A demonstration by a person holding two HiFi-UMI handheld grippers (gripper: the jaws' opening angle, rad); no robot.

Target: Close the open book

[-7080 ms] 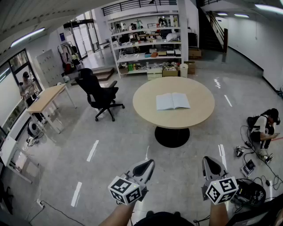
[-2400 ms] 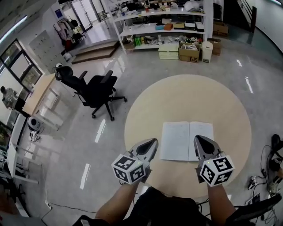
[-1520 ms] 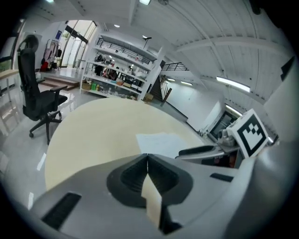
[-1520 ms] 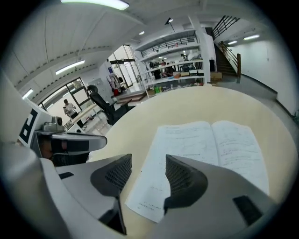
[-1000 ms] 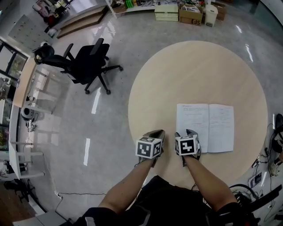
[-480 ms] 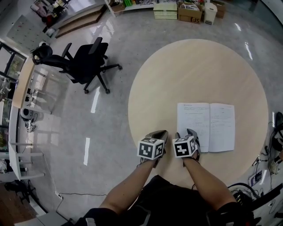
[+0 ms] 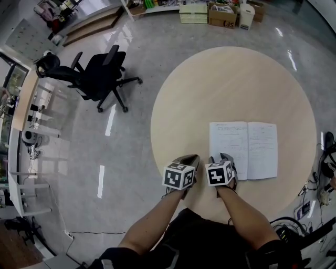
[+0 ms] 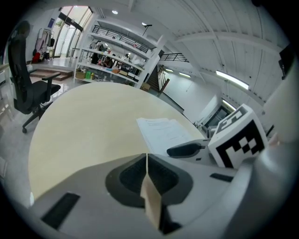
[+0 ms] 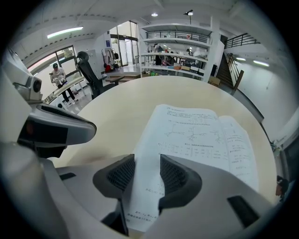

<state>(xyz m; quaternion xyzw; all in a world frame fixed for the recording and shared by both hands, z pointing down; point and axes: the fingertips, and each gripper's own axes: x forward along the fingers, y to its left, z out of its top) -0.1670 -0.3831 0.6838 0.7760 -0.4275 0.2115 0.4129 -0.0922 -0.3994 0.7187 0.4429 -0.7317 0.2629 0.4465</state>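
Observation:
An open book (image 7: 243, 149) with white printed pages lies flat on the right side of a round pale-wood table (image 7: 231, 84). My right gripper (image 7: 220, 157) is at the book's near left corner, pointing steeply down. Its jaws have just been closing. The left page's near edge (image 9: 140, 205) lies between them, but the pads stand apart and do not press on it. My left gripper (image 7: 190, 157) hangs shut just left of it, over bare table with nothing in it. Its closed jaws (image 8: 146, 156) point across the table with the book (image 8: 161, 133) to their right.
A black office chair (image 7: 100, 73) stands on the grey floor left of the table. Boxes and shelving (image 7: 220, 13) line the far wall. Cables and gear (image 7: 315, 199) lie on the floor at the right, and a desk (image 7: 21, 100) stands at the far left.
Since the earliest frames I have come up to the table, and both grippers have come down at the book's near left corner. Over the last second they have barely shifted.

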